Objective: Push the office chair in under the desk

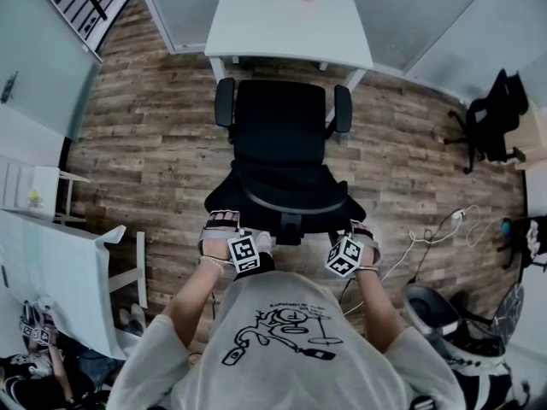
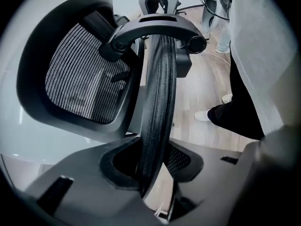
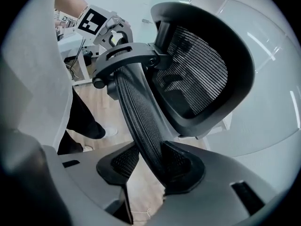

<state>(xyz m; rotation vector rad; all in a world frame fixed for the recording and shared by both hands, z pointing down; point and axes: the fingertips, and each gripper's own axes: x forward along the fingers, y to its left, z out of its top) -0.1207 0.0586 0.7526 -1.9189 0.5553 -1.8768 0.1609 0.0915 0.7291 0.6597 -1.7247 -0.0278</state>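
Left gripper [image 2: 151, 171] and right gripper [image 3: 149, 166] are both clamped on the backrest rim [image 2: 157, 102] of the office chair [image 1: 282, 143], which sits at 12 o'clock from both. Wood-plank floor [image 1: 154, 152] underneath. White desk [image 1: 286, 24] further out at 12, chair just short of it. Second black chair [image 1: 491, 118] at 3 o'clock.

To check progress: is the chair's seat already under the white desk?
No, the seat shows whole in front of the desk.
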